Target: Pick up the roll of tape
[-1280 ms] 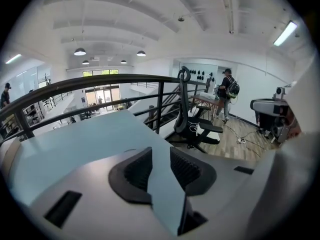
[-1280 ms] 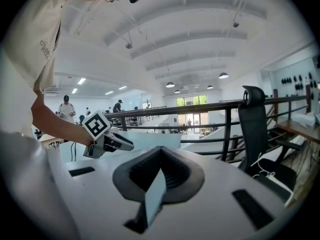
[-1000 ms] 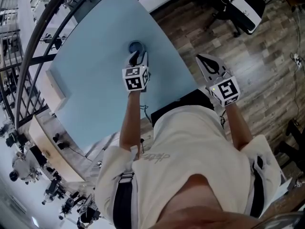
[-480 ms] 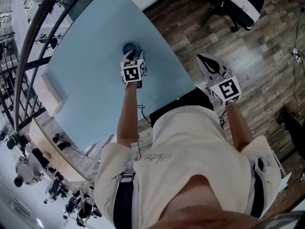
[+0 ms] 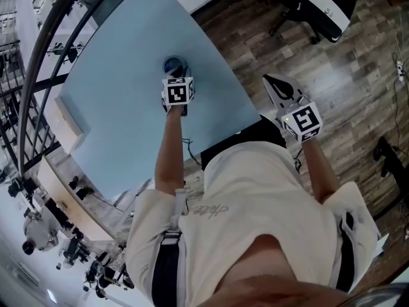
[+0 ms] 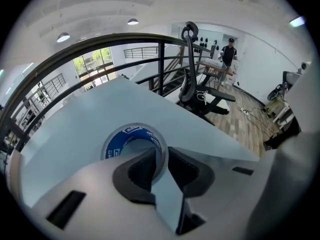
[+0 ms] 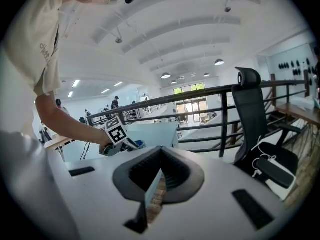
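Where the tape lies: as the left gripper (image 6: 161, 156) bears down on it, the blue-labelled roll of tape (image 6: 134, 139) sits flat on the pale blue tabletop (image 5: 121, 120), not yet lifted.
Left gripper: fingers pinch the roll's wall, with one dark pad inside the core and the other against the outer face, judging by the left gripper view.
Right gripper: the right gripper (image 5: 271, 82) hangs well off the table over the wood-plank floor (image 5: 339, 69), fingers pressed together on nothing.
Stage: the grip looks made; the lift remains.
Risk, slipping: the hold is on one thin side of the ring only, so the roll could pivot, swing or slide out of the pads if raised quickly.
Risk, shallow bite: should the pads hold only the upper rim, the roll may drop back and roll toward the table edge.
Risk, dragging: a sideways pull before a clean rise would skid the roll across the smooth top — a straight, slow lift seems safest.
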The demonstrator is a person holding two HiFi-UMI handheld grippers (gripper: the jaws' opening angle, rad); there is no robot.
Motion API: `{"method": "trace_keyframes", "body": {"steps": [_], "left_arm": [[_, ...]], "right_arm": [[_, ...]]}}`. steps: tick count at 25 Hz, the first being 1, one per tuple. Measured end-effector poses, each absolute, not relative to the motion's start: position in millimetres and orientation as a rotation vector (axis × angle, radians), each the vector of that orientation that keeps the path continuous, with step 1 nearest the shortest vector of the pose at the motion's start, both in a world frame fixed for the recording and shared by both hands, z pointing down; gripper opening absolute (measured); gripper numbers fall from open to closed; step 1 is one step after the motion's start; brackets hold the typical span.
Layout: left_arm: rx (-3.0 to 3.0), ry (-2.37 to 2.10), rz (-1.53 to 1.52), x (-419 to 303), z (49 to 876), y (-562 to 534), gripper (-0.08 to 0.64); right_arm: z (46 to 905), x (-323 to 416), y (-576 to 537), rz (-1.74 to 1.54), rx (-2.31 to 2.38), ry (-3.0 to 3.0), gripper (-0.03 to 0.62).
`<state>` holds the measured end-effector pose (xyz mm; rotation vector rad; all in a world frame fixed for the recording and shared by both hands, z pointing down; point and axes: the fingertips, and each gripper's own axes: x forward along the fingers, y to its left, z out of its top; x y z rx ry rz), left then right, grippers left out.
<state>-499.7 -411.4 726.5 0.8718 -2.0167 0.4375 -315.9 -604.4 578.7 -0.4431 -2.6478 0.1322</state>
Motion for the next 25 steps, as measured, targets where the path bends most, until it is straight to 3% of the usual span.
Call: {"method": "trace_keyframes", "body": {"steps": [3,14,25], "left_arm": [[0.881,-2.007,0.47,-500.2,727.3,-412.9,0.06],[0.868,-2.062,0.415,-482.1,710.5,-393.5,0.058],[0.859,-2.212,0.272,-475.7,636.3,-361.7,0.058]], "right_arm": [[581.6,-318.1,-602.7,0.148,-0.451,-2.647,0.006],[572.8,-323.2,-586.0,0.186,-0.476,-2.662,0.006],[519.9,-359.9,-549.1,0.092,-0.539,-2.776,0.006]]}}
